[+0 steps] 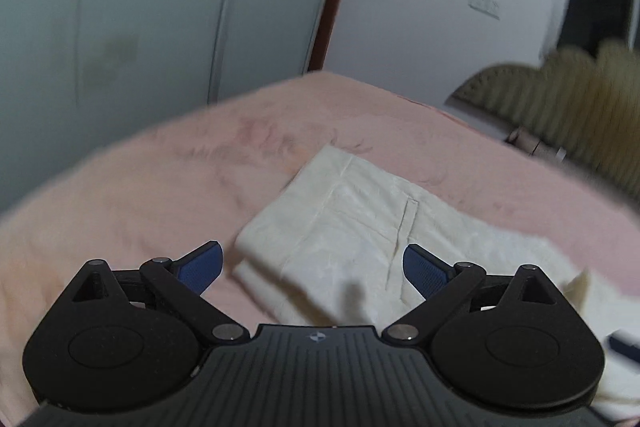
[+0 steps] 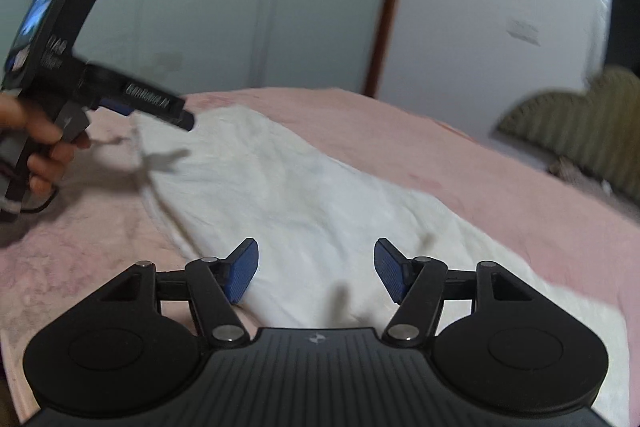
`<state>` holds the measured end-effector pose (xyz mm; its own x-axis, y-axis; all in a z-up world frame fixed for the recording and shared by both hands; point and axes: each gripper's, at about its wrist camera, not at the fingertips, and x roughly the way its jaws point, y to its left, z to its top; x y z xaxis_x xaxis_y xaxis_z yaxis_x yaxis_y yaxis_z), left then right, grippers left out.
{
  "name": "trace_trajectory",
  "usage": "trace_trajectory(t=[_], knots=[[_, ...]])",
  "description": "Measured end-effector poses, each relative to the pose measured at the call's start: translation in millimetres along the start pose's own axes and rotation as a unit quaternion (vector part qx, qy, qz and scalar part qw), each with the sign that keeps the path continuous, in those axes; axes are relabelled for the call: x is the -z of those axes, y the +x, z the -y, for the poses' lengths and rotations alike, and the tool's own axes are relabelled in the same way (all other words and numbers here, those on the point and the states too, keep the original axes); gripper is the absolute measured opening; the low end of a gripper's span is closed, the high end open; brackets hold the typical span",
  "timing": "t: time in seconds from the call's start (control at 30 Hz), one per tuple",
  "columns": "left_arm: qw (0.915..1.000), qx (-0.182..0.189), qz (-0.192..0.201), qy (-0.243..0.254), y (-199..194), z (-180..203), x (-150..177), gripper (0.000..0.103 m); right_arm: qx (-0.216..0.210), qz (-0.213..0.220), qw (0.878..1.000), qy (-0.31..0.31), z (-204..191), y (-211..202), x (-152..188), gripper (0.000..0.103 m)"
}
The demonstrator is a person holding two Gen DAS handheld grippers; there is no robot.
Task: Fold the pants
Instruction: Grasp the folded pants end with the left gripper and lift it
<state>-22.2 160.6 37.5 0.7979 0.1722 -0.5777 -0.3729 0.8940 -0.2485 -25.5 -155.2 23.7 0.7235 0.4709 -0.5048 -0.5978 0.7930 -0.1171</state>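
**Both claws spread above the cream pants on the pink bed**

Nearest in the right wrist view, the right gripper has its blue pads spread apart with nothing pinched; the cream pants lie just beneath and ahead of it, running away toward the upper left. In the left wrist view the left gripper is likewise spread and empty, hovering over a folded end of the pants, whose seam runs between the pads. The pants rest on a pink blanket with bare blanket on the left and beyond the fabric. A hand holds the left gripper at the left edge of the right wrist view, above the pants' far end. Farther off stand pale wardrobe doors and a striped cushion.
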Motion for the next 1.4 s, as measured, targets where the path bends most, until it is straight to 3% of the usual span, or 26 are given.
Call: trace_trajectory(t=[0.13,0.37,0.63,0.7,0.77,0.83,0.9,1.0,1.1,1.2,1.3,1.4], knots=[[0.9926,0.052,-0.041,-0.102,-7.3,-32.9,1.6,0.097,-0.032,-0.002,0.996,-0.08,-39.9,19.1,-8.4,0.064],[0.9748,0.112,-0.091,-0.17,14.1,-45.0,12.1,0.098,0.002,-0.019,0.977,-0.214,-88.0,58.0,-5.2,0.064],[0.9711,0.115,-0.082,-0.193,23.6,-39.4,16.9,0.102,0.019,-0.004,0.97,-0.241,-107.4,88.5,-15.3,0.062],[0.9653,0.13,-0.085,-0.21,26.0,-40.6,17.7,0.102,0.022,0.004,0.968,-0.25,-109.3,91.3,-15.0,0.061],[0.9543,0.157,-0.092,-0.237,29.5,-43.1,18.3,0.102,0.018,0.009,0.966,-0.258,-112.2,96.8,-17.0,0.047],[0.941,0.188,-0.108,-0.26,34.1,-44.3,20.5,0.102,0.015,0.012,0.965,-0.261,-112.9,101.1,-18.3,0.034],[0.9311,0.206,-0.114,-0.278,38.0,-43.8,22.4,0.102,0.013,0.02,0.97,-0.243,-107.2,100.7,-23.4,0.034],[0.9218,0.21,-0.108,-0.307,44.3,-43.7,21.6,0.102,-0.012,0.018,0.986,-0.164,-86.2,99.3,-36.6,0.034],[0.9089,0.22,-0.092,-0.342,56.5,-44.5,18.8,0.102,-0.031,0.015,0.994,-0.1,-69.2,99.5,-43.2,0.034],[0.9104,0.22,-0.078,-0.342,65.5,-40.4,13.9,0.1,-0.057,0.004,0.995,-0.078,-64.3,97.2,-43.6,0.034],[0.9215,0.208,-0.071,-0.32,69.2,-33.7,8.9,0.1,-0.113,-0.003,0.991,-0.077,-62.1,80.7,-43.4,0.034],[0.9346,0.196,-0.062,-0.29,71.0,-26.0,7.2,0.099,-0.18,0.019,0.982,-0.053,-50.7,56.2,-47.0,0.034]])
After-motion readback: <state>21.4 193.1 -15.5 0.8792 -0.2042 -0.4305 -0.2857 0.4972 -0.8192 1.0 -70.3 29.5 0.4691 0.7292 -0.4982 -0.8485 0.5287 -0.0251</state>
